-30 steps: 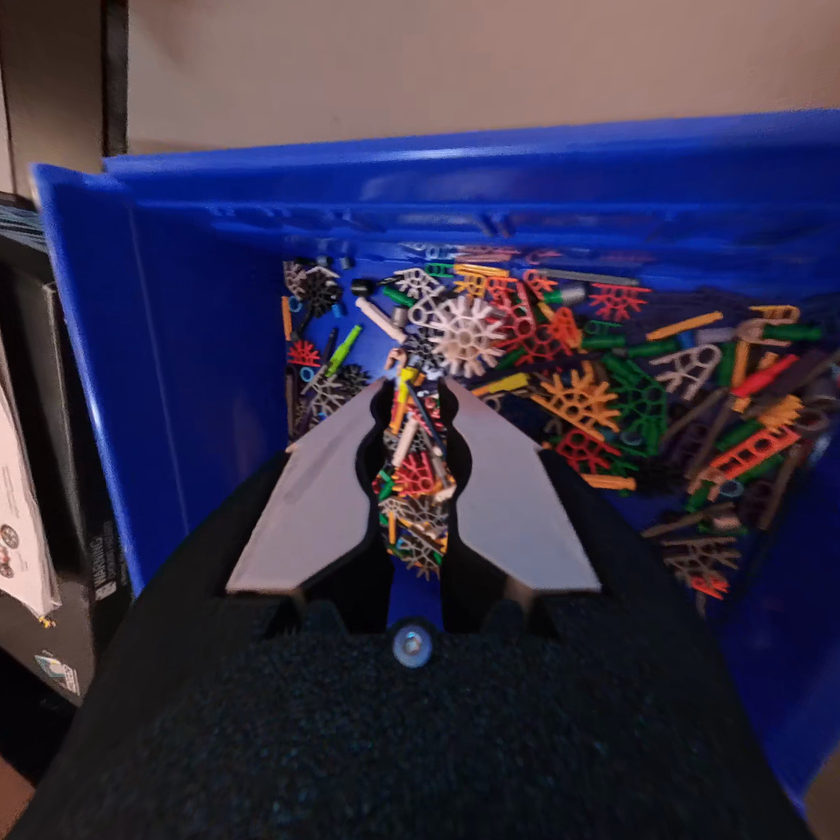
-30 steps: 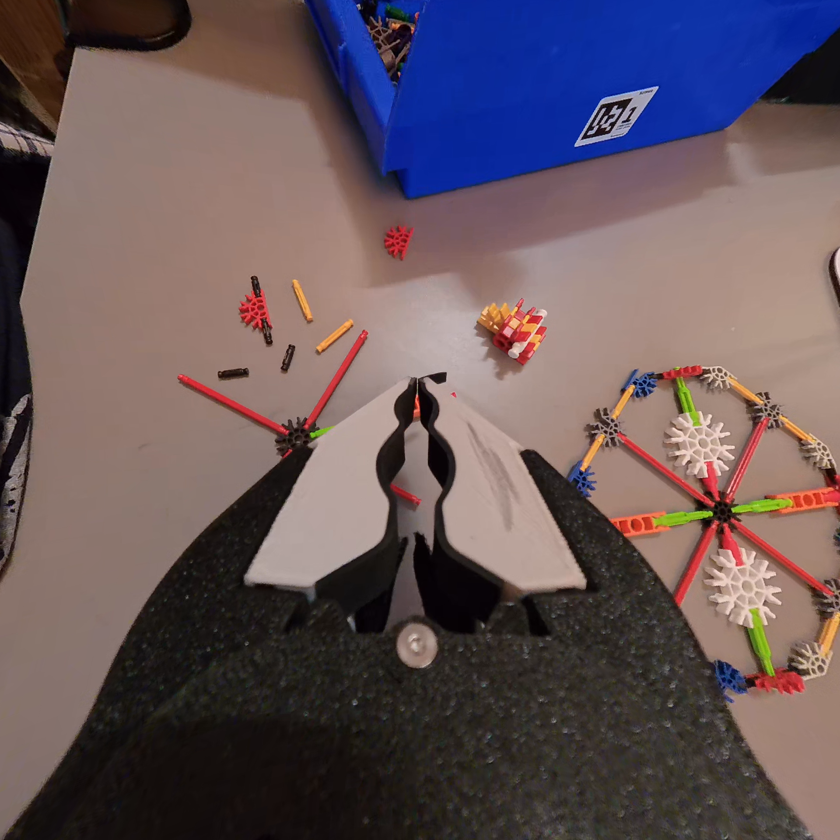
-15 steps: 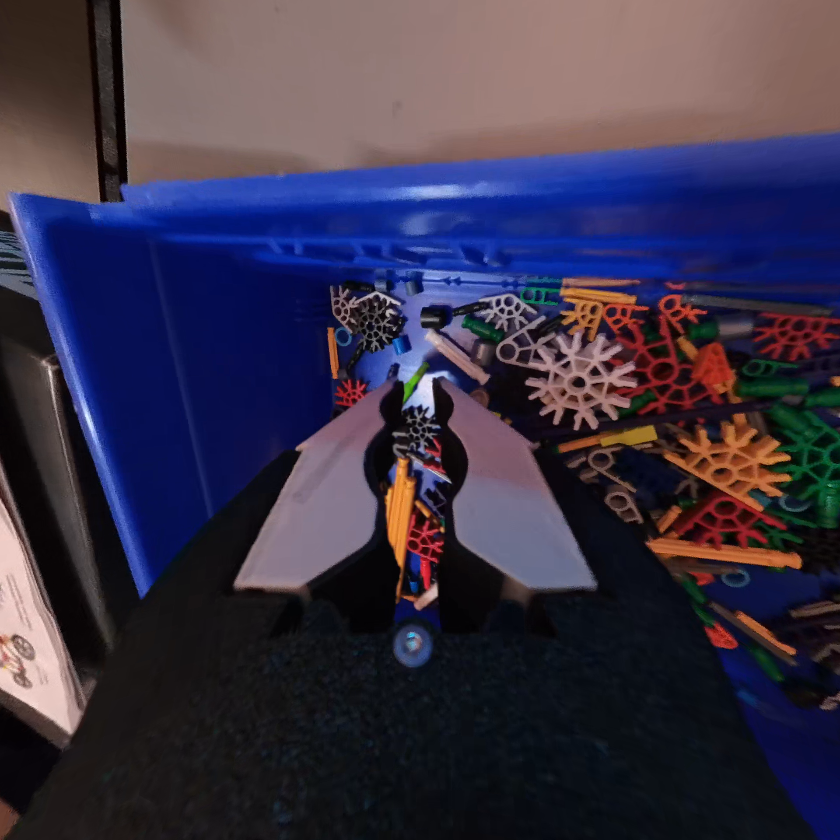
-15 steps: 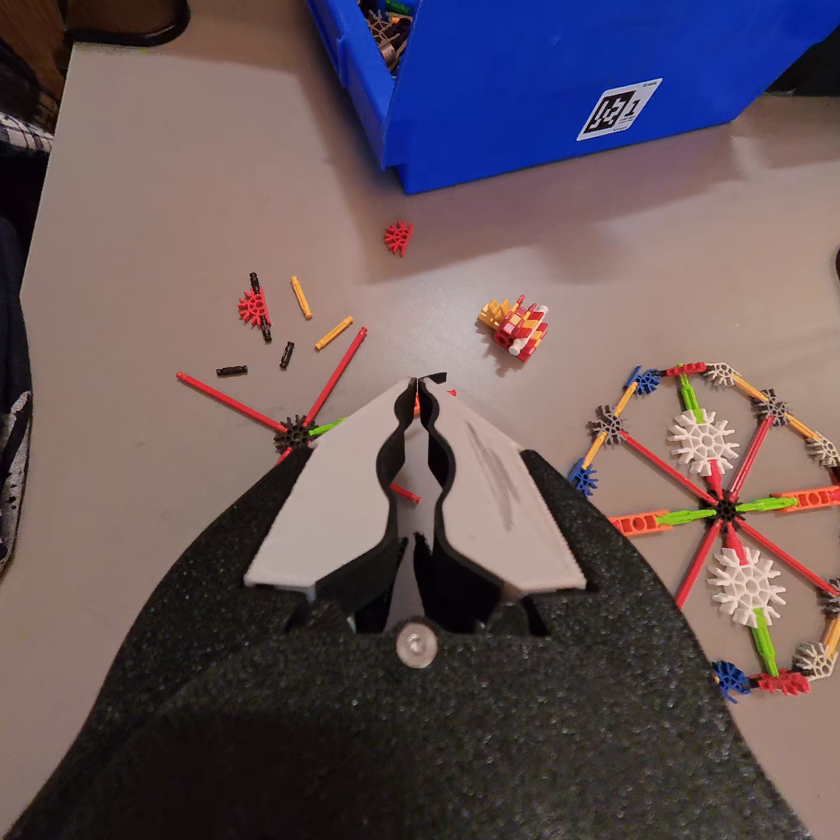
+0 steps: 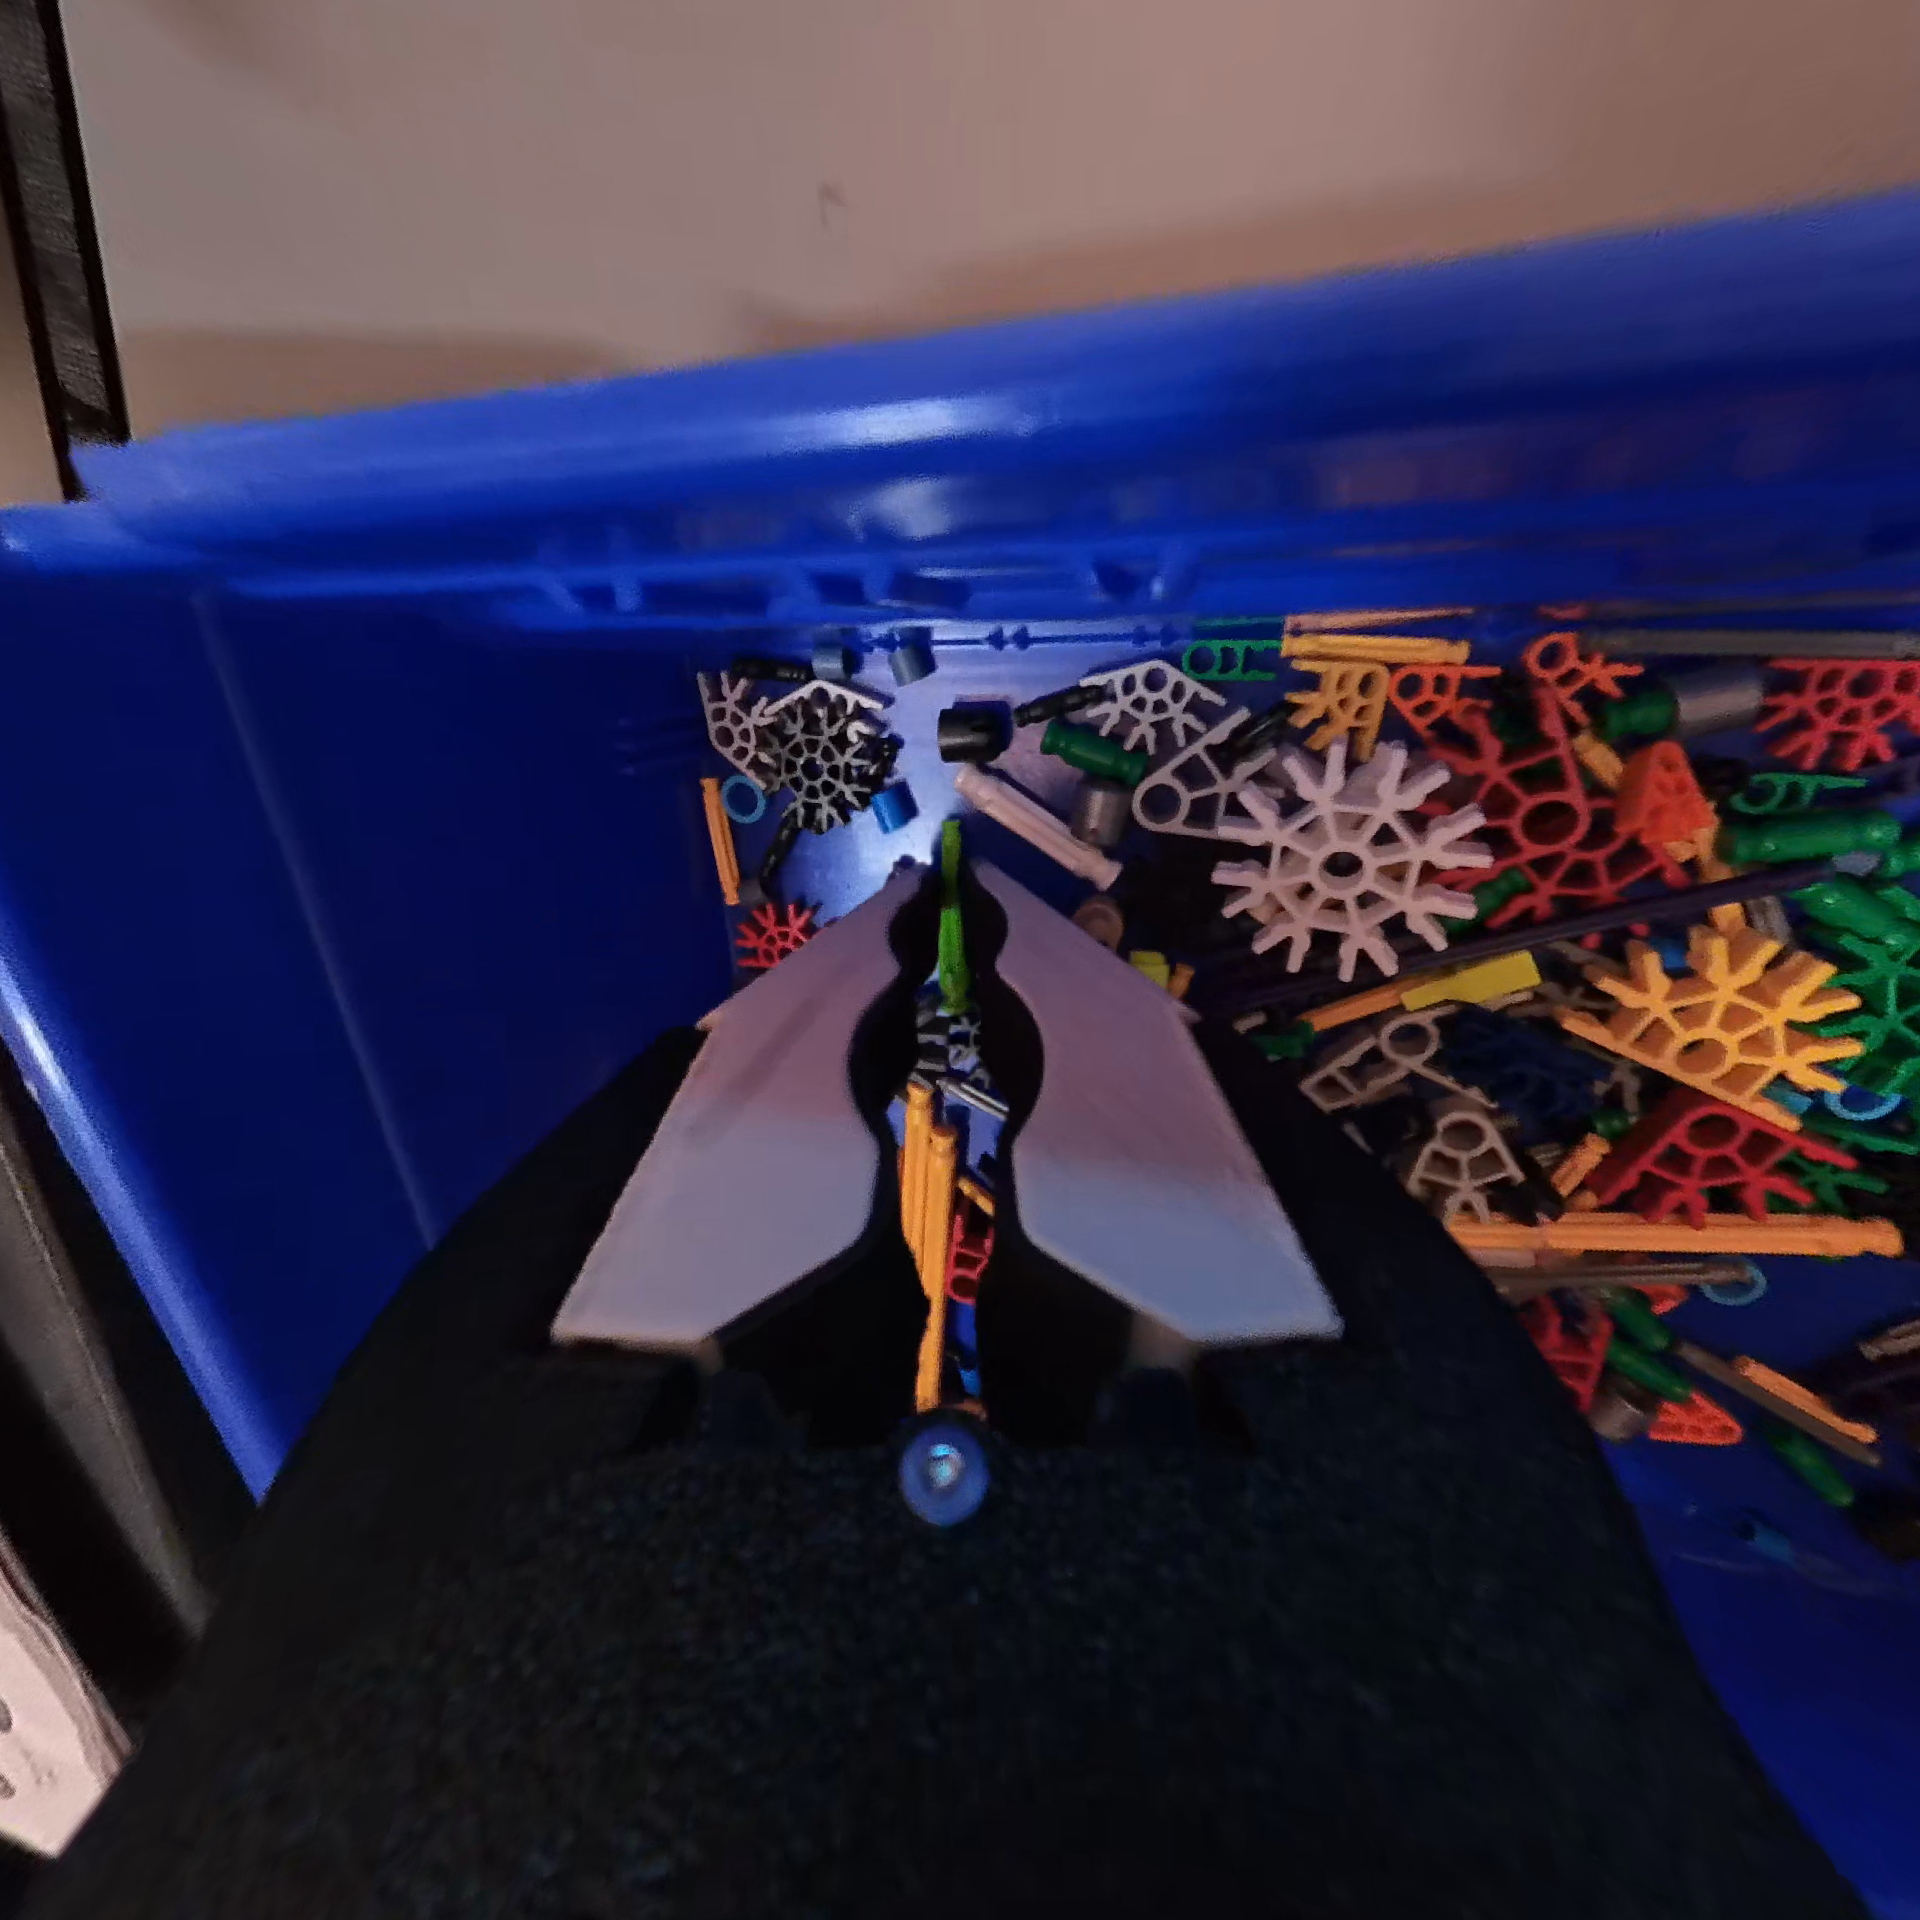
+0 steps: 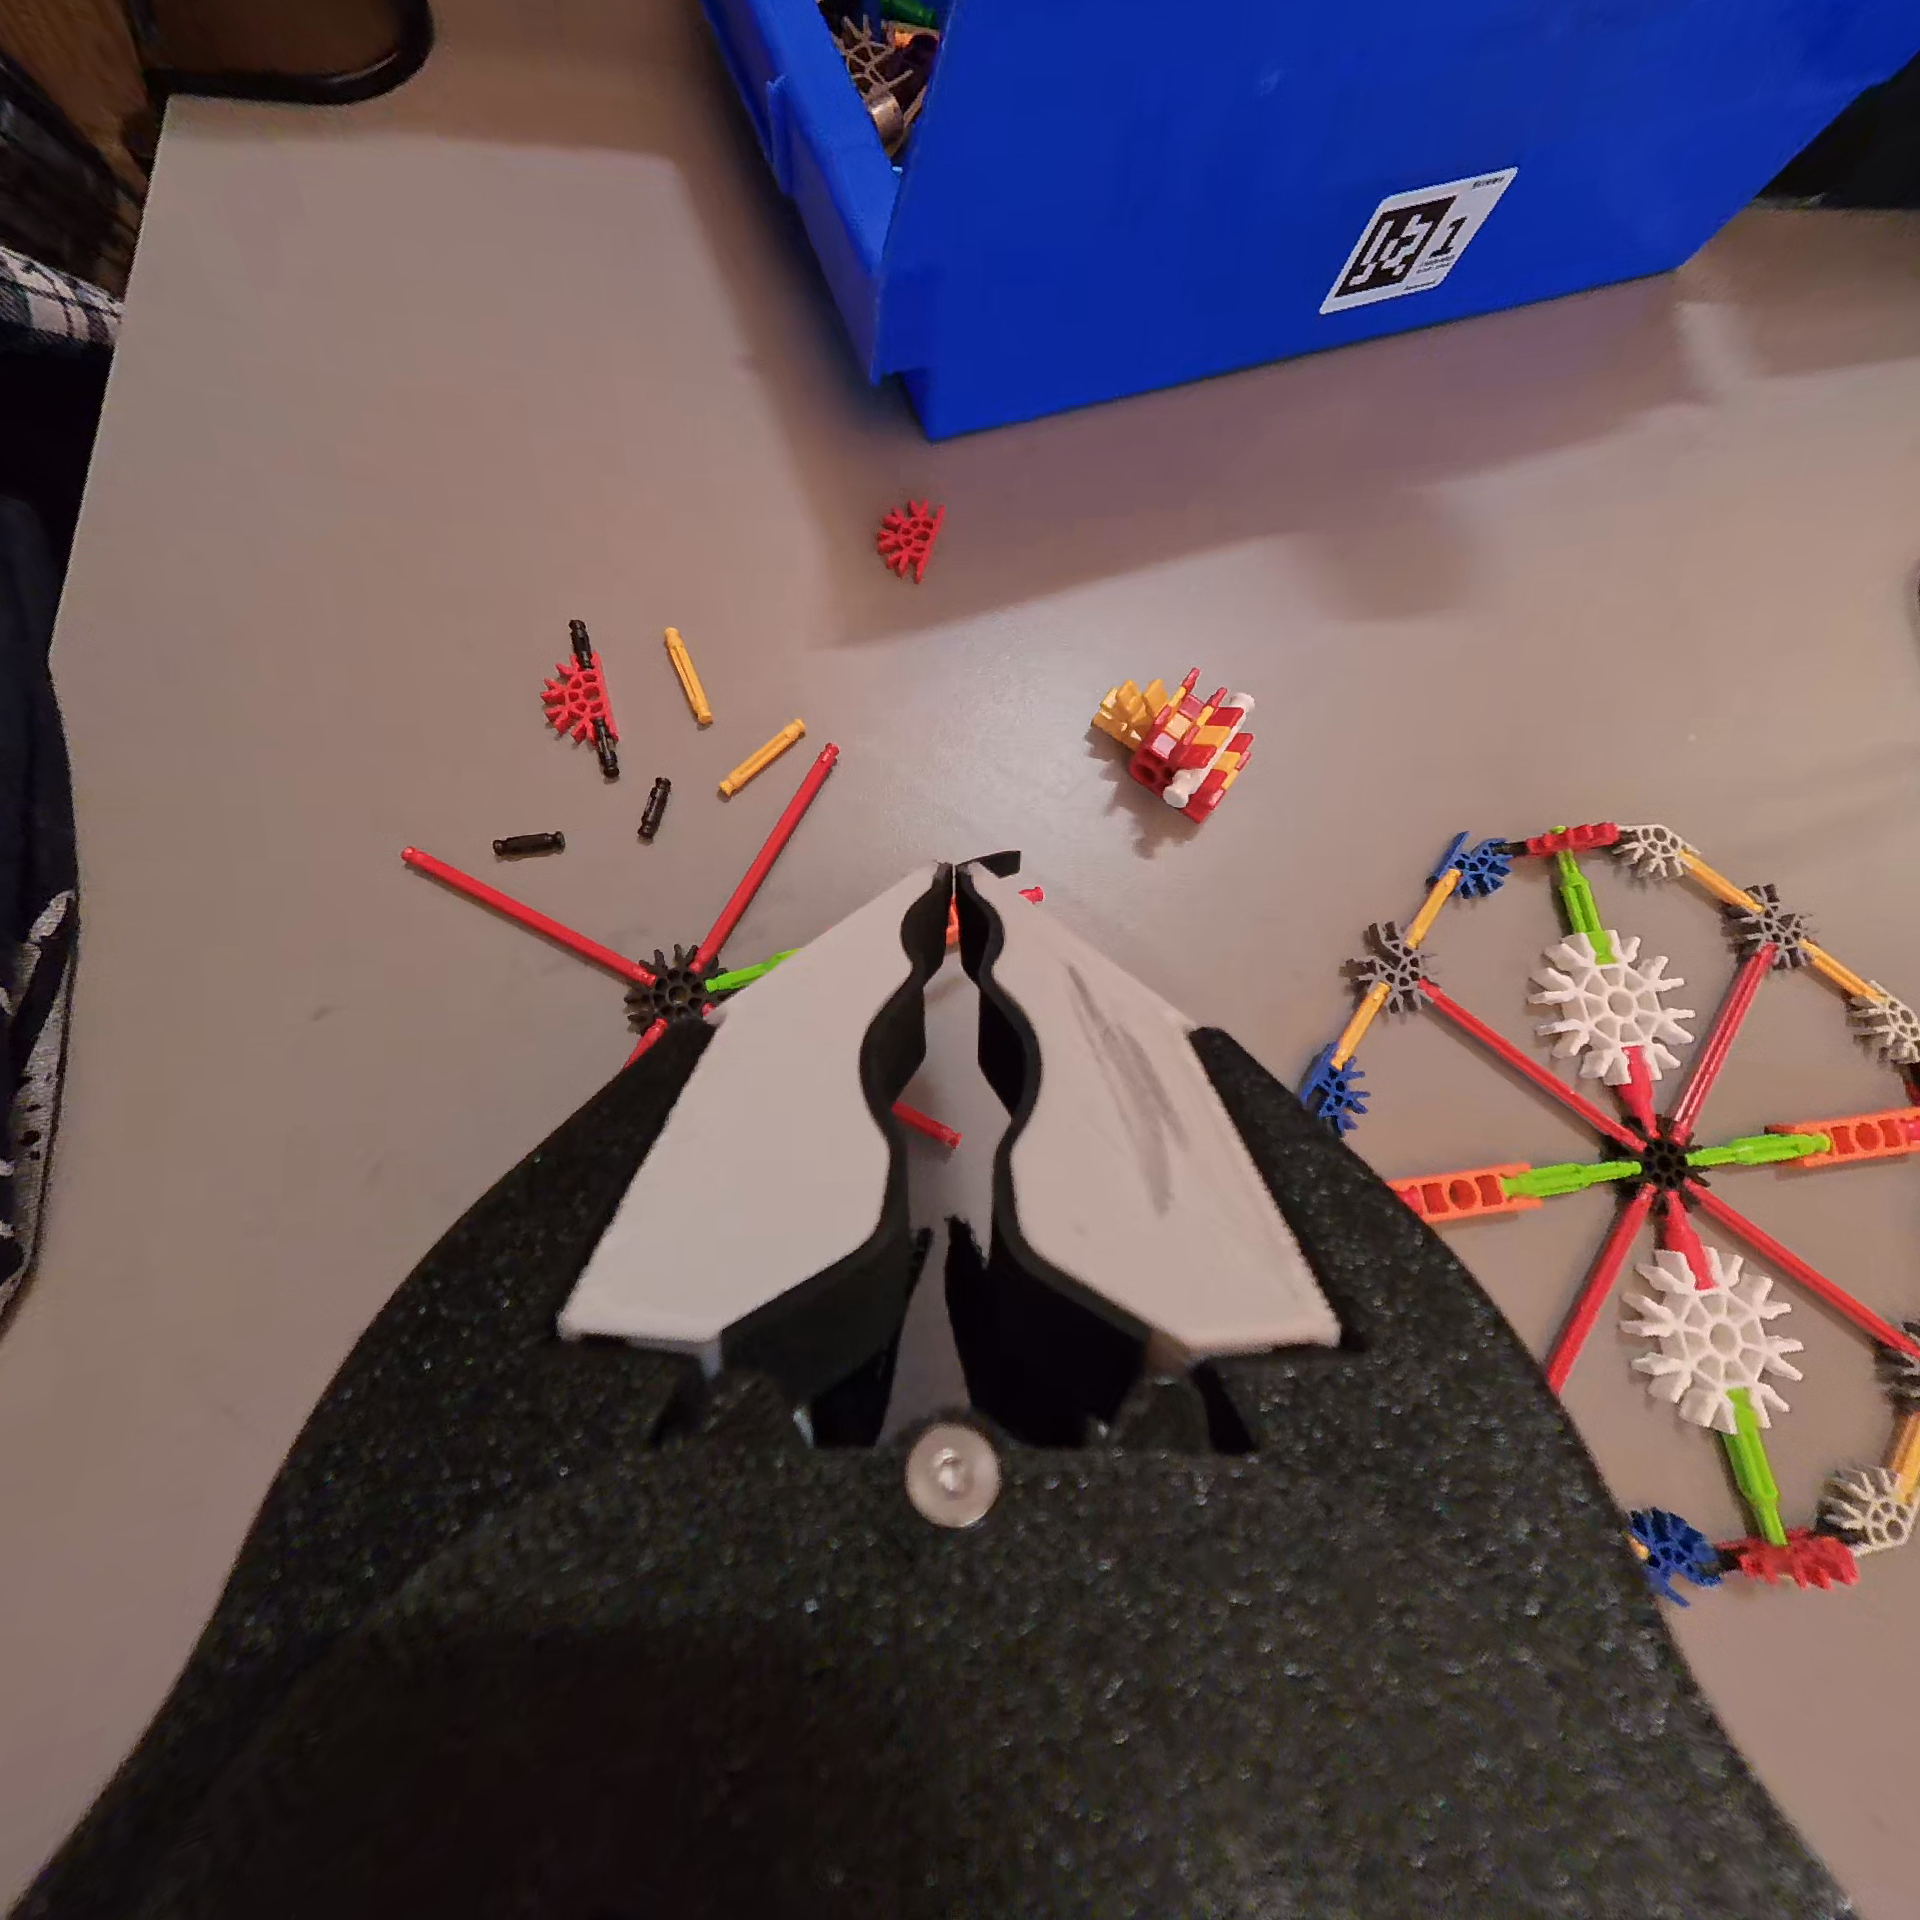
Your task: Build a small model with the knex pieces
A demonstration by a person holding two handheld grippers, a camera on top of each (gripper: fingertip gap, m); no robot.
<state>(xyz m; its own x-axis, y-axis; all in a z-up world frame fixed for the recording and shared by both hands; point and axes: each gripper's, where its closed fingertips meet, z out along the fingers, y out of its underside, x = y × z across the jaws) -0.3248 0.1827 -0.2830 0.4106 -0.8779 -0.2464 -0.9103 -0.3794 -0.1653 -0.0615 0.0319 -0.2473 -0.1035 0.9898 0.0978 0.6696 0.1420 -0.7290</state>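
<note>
My left gripper (image 5: 949, 873) is inside a blue bin (image 5: 416, 831), near its left wall, over a heap of coloured rods and connectors. Its jaws are nearly closed on a light green rod (image 5: 951, 935) that stands between the tips. A large white snowflake connector (image 5: 1345, 862) lies just to the right. My right gripper (image 6: 954, 871) is shut, low over the table, above a part-built piece: a black hub (image 6: 673, 995) with red and green rods. A bit of orange and red shows past its tips; whether it pinches anything I cannot tell.
A finished spoked wheel (image 6: 1662, 1158) lies on the table to the right. A red and yellow cluster (image 6: 1184, 743), a red connector (image 6: 911, 538), and loose yellow rods (image 6: 764, 756) and black ones lie ahead. The blue bin (image 6: 1143, 208) stands at the back. The gap from one gripper's tips to the other's is roughly 30 cm. My left tips are roughly 6 cm from the large white snowflake connector (image 5: 1345, 862). My left tips are about 35 cm from the black hub (image 6: 673, 995), my right tips only 7 cm.
My left gripper has moved deeper and leftward in the bin, and its jaws have narrowed onto the green rod. The right gripper has barely moved.
</note>
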